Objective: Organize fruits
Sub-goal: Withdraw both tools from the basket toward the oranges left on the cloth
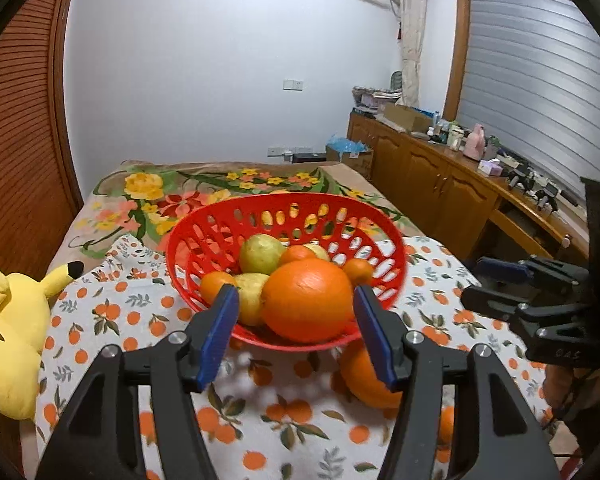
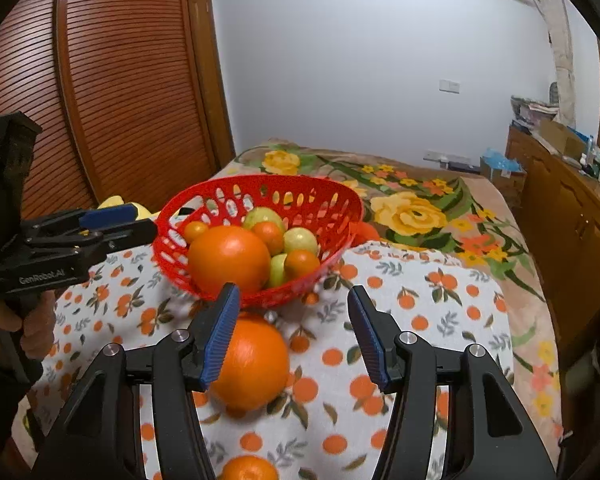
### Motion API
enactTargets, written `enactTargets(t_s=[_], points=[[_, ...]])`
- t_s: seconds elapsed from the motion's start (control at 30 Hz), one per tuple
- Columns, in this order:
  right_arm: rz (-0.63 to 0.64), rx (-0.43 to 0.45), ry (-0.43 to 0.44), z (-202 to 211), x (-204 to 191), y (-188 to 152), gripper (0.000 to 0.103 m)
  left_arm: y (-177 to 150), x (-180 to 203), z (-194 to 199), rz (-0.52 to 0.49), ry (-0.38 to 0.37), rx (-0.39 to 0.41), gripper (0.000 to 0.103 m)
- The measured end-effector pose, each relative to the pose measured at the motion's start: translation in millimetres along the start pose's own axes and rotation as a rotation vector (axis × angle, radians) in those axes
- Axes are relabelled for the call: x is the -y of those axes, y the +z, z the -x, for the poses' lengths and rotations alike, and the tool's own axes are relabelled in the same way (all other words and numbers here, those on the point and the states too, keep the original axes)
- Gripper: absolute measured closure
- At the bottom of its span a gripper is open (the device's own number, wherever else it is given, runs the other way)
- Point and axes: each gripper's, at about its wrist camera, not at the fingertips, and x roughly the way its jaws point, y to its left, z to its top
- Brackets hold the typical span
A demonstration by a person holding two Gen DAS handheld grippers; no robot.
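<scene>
A: What is seen around the red basket (image 1: 188, 236)?

B: It is set on a cloth printed with oranges (image 1: 112, 312), which is spread over a floral blanket (image 1: 148, 196). A big orange (image 1: 306, 300), several small oranges and a few yellow-green fruits are heaped inside it. A yellow plush toy (image 1: 8, 328) is laid at the cloth's left edge, and a cluttered wooden cabinet (image 1: 432, 176) is seen along the right wall.

A: How are the grippers held?

B: The left gripper (image 1: 296, 312) is held partly open just in front of the basket; nothing is gripped, though the big orange in the basket is framed between its blue pads (image 1: 220, 332). The right gripper (image 2: 292, 316) is likewise partly open and empty.

A: What is left outside the basket?

B: A second large orange (image 2: 256, 364) is left on the cloth just before the basket's near rim, partly hidden behind the right gripper's left pad. A smaller orange (image 2: 250, 469) is seen at the bottom edge, nearer the camera.

A: Is anything placed in the way?

B: The loose large orange is lodged between the right gripper and the basket.
</scene>
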Motion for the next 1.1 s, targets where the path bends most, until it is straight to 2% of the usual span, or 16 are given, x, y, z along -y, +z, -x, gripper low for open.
enactTargets(t_s=[0.23, 0.7, 0.8, 1.1], points=[[-0.030, -0.018, 0.006, 17, -4, -33, 0.046, -21, 20, 18, -0.014, -0.036, 0.007, 0.037], [-0.069, -0.104, 0.012, 16, -11, -95, 0.046, -65, 43, 25, -0.015, -0.035, -0.031, 0.035], [-0.082, -0.123, 0.021, 12, -10, -104, 0.046, -73, 44, 24, -0.018, -0.012, -0.040, 0.035], [-0.083, -0.173, 0.051, 0, -16, -118, 0.048, -90, 41, 15, -0.005, -0.033, -0.073, 0.035]])
